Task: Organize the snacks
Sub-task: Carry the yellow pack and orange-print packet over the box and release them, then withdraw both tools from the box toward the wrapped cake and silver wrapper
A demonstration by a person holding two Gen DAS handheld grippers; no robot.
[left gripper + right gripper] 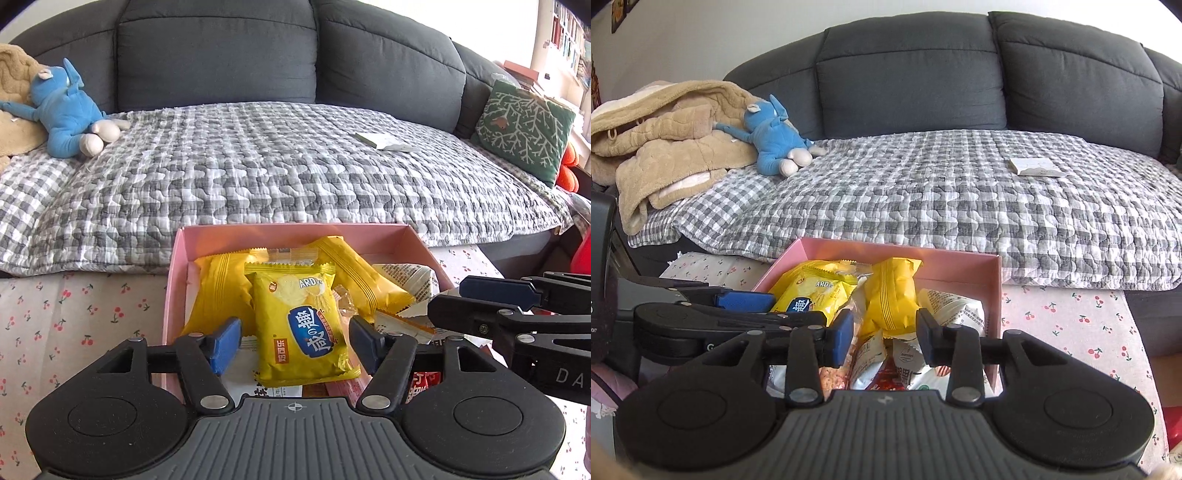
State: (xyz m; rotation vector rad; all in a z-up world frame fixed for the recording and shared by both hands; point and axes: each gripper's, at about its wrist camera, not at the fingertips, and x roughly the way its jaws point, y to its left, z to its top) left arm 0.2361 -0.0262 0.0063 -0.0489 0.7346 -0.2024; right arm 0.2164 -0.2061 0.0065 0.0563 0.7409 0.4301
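Left tongs [293, 341] stand open around a glossy yellow snack packet [301, 325], pads clear of it; right tongs [884, 334] gape over crinkled wrappers. Upper frame: dark grey sofa [221, 51] with puckered checked quilt [258, 158]. Centre: pink cardboard box [171, 280] on the cherry-print table [74, 314]. Upper left: blue plush toy [64, 107].
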